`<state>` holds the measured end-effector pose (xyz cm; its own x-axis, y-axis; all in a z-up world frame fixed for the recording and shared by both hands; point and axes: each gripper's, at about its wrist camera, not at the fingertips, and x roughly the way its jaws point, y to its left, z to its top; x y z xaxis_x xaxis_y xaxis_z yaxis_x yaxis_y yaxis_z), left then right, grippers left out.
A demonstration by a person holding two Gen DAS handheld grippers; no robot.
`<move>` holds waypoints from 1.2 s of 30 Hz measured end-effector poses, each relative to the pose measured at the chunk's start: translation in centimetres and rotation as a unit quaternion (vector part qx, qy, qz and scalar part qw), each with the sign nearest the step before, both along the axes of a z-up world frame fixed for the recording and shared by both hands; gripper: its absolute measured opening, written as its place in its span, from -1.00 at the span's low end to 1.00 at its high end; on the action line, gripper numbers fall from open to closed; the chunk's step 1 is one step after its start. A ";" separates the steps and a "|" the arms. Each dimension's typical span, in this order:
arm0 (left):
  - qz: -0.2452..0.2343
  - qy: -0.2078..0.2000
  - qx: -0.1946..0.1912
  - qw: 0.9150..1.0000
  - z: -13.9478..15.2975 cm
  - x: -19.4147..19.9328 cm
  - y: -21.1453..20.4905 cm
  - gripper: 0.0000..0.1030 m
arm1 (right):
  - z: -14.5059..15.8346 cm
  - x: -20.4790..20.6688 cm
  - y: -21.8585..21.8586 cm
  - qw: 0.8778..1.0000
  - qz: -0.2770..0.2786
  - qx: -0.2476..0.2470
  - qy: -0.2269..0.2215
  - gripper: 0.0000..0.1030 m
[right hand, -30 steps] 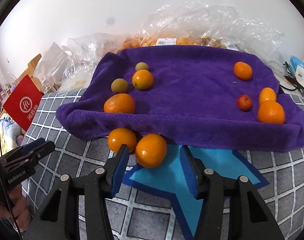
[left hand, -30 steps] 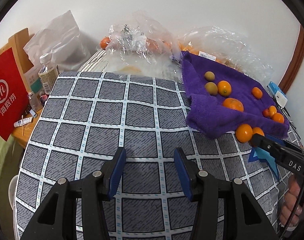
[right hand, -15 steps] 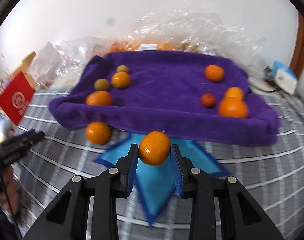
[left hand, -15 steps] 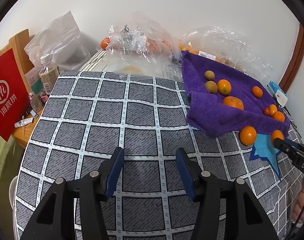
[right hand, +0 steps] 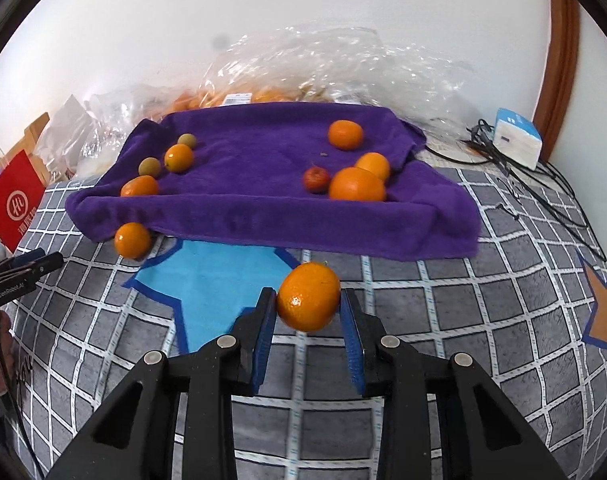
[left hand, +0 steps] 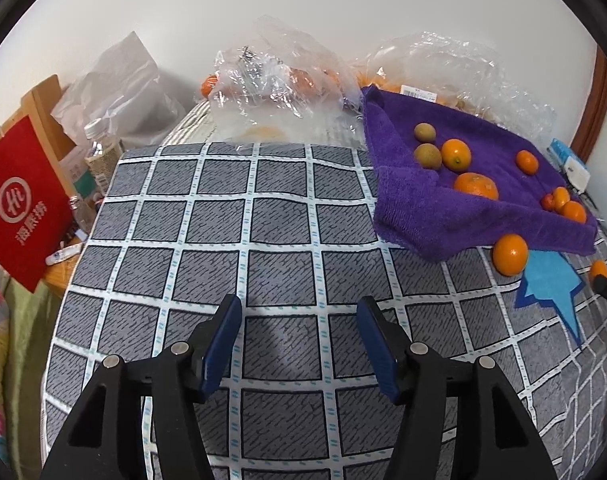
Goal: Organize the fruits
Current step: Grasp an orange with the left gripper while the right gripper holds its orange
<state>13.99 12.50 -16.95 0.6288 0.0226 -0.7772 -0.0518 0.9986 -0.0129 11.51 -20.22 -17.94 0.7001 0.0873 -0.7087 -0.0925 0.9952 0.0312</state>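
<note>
Blue fingers [right hand: 265,324] of the right gripper [right hand: 308,312] pinch an orange [right hand: 308,297]; carry it level, gently, toward the purple towel [right hand: 263,196]. Left gripper [left hand: 299,336] hangs wide, empty.

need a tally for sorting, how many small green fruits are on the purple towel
2, both near the purple towel's back left corner: one green fruit farther back, the other green fruit just in front, left of a small orange. None seem hidden.
</note>
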 end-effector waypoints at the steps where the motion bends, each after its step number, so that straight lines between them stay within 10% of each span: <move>1: 0.006 0.002 0.000 1.000 0.0 -0.1 -0.2 0.11 | -0.1 0.0 -0.4 1.000 0.000 0.000 0.000 -0.37; 7: -0.013 0.015 -0.069 0.997 1.1 -0.8 -2.7 0.09 | -0.9 0.6 -2.0 1.000 0.003 0.005 0.008 -0.37; 21: -0.071 0.015 -0.095 0.993 0.7 3.0 -11.7 -0.11 | -1.8 1.9 -2.3 0.999 0.012 0.031 0.012 -0.39; 25: -0.071 0.004 -0.096 0.993 0.1 3.3 -12.4 -0.40 | -1.6 1.7 -2.5 0.999 0.016 0.037 0.008 -0.39; 36: -0.069 -0.010 -0.140 0.988 0.3 2.4 -11.1 -0.41 | -1.4 1.5 -2.2 0.999 0.023 0.034 -0.001 -0.39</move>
<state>16.38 1.44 -16.68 0.6258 -0.2786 -0.7285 0.0866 0.9531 -0.2901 13.04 -22.41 -19.29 0.6961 0.1673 -0.6981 -0.1390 0.9855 0.0976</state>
